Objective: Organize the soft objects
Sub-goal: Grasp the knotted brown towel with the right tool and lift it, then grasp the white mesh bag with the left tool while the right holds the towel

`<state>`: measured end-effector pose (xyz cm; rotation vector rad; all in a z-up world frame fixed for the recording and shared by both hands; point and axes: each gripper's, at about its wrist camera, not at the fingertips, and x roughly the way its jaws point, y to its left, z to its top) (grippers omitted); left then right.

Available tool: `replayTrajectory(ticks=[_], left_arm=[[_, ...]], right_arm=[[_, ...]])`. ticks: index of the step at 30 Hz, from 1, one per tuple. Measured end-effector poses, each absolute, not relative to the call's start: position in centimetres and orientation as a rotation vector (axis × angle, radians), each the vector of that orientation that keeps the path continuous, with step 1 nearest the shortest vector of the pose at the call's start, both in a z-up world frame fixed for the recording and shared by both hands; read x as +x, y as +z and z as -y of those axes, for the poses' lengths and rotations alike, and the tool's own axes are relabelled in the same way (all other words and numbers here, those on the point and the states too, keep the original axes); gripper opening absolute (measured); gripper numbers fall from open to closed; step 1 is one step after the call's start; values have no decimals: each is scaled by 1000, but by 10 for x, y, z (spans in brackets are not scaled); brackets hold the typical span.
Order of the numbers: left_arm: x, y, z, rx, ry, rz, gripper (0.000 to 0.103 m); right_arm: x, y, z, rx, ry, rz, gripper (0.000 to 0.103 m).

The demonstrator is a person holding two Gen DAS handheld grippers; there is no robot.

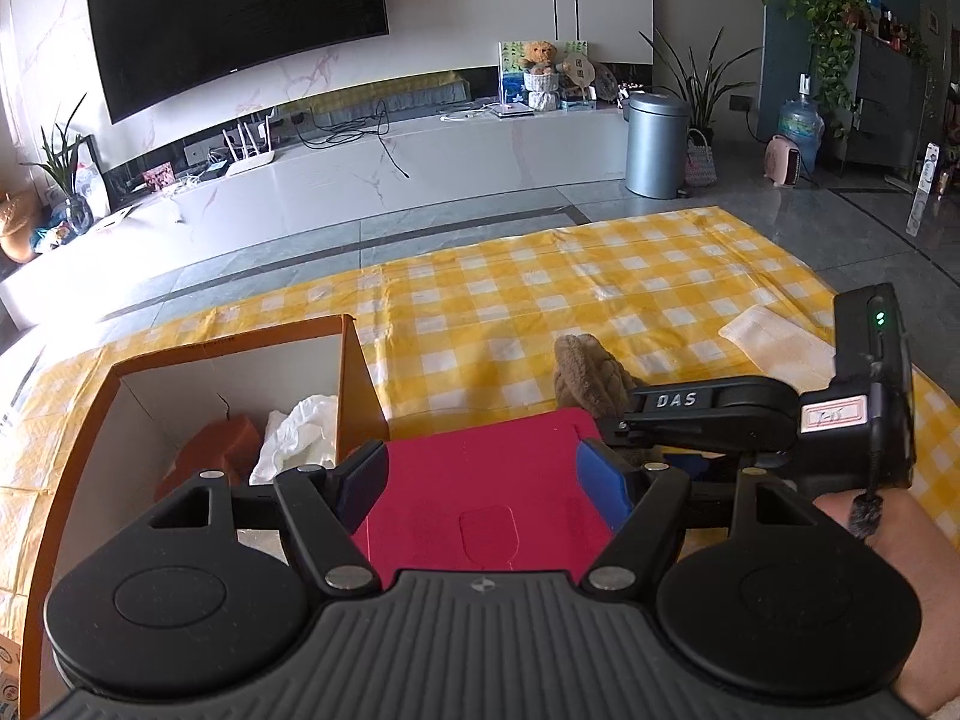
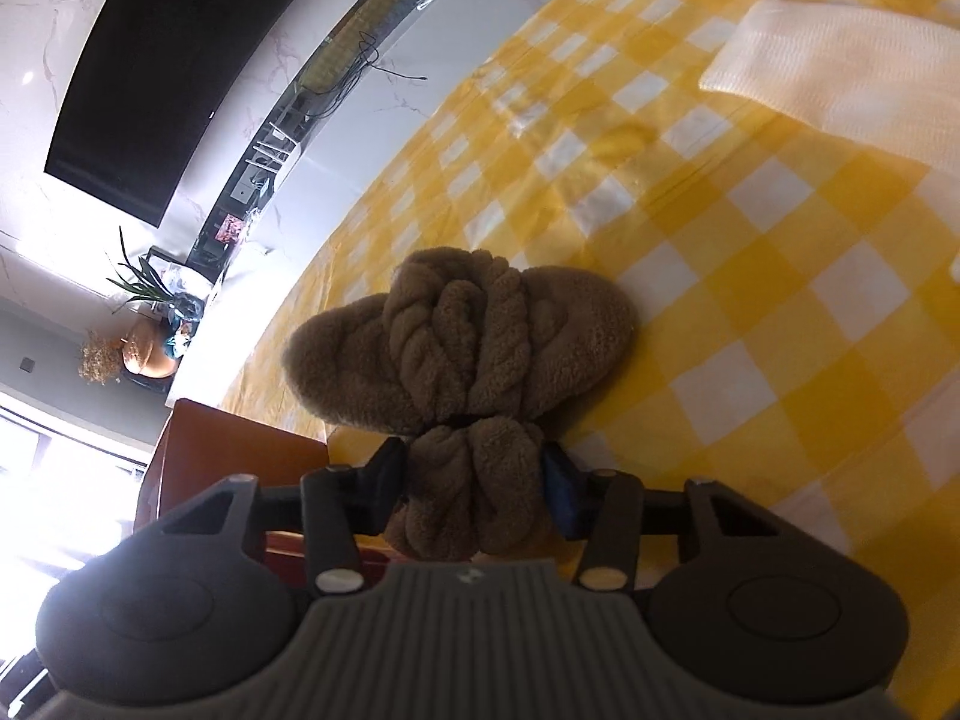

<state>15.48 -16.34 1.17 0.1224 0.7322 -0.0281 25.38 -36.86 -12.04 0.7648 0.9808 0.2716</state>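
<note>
A brown plush toy (image 2: 480, 330) lies on the yellow checked cloth (image 2: 750, 276). My right gripper (image 2: 474, 471) is shut on its bunched near end, with a pad pressing in from each side. The left wrist view shows the same toy (image 1: 585, 375) just past my right gripper (image 1: 621, 429), which reaches in from the right. My left gripper (image 1: 480, 474) stands wide, and a flat red carton (image 1: 486, 480) fills the gap, its edges meeting both pads. An orange cardboard box (image 1: 354, 384) stands open at the left. It holds a white cloth (image 1: 300, 432) and an orange item (image 1: 222, 450).
A folded cream cloth (image 1: 774, 342) lies on the checked cloth to the right, also in the right wrist view (image 2: 840, 78). Beyond the cloth is grey floor, a low TV bench (image 1: 390, 168) and a metal bin (image 1: 654, 144).
</note>
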Motion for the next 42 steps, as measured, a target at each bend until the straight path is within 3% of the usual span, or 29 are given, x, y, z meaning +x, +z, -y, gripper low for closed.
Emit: replayTrajectory(ticks=[4,6,11,14,15,22,25,26,27,31,42], left_arm=[[148,13,161,158,-25,-710,84],[145,14,160,163,-21,-700,84],[144,14,160,154,-28,-705,84],[142,13,163,184,-30,-699,84],[142,13,165,194,-30,-698,84],[139,16,166,186,-49,-713,84],[138,17,169,202,-50,-720,84],[137,17,170,204,-55,-726,84],[136,18,171,206,-59,-729,84],[132,21,179,235,-71,-717,84],[152,28,245,222,-175,-676,85]], right_arm=[[231,-77,371,336,156,-918,47],[215,-67,367,158,92,-894,52],[218,-80,379,229,96,-940,66],[225,-84,365,170,108,-934,85],[226,-86,361,157,120,-939,85],[236,-100,336,69,148,-969,82],[238,-102,337,74,158,-964,69],[238,-103,336,56,145,-969,55],[237,-103,337,51,145,-970,53],[231,-88,351,182,194,-947,50],[179,-21,461,436,-63,-622,50]])
